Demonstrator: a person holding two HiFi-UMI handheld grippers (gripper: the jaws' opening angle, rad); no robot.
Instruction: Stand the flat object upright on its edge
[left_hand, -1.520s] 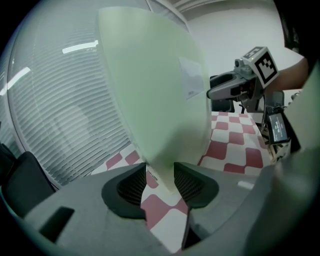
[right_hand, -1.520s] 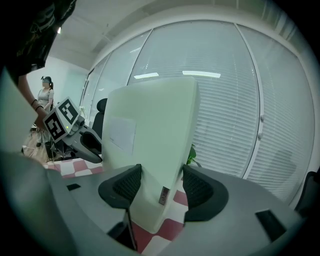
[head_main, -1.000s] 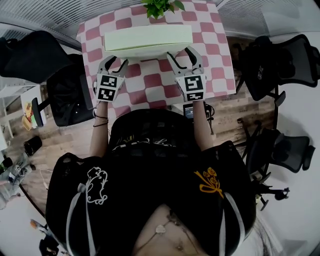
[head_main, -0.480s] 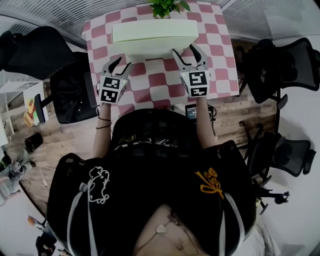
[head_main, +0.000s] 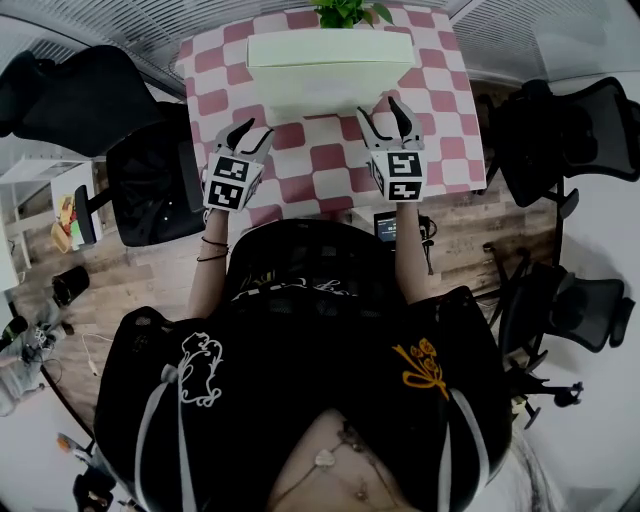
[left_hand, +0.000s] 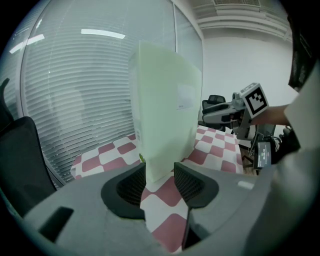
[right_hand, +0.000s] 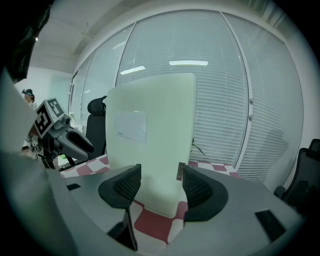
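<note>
A pale green flat box stands upright on its long edge on the pink-and-white checked table. My left gripper is just short of the box's near left end, its jaws open and empty. At the near right end my right gripper is likewise open, its tips close to the box. In the left gripper view the box rises just beyond the open left gripper. The right gripper view shows the box ahead of the open right gripper, with a gap at the right pad.
A potted plant stands behind the box at the table's far edge. Black office chairs flank the table at left and right. A small screen device sits by the table's near edge.
Both grippers have drawn back a little from the box's lower corners toward the person. The box stays standing on its edge.
</note>
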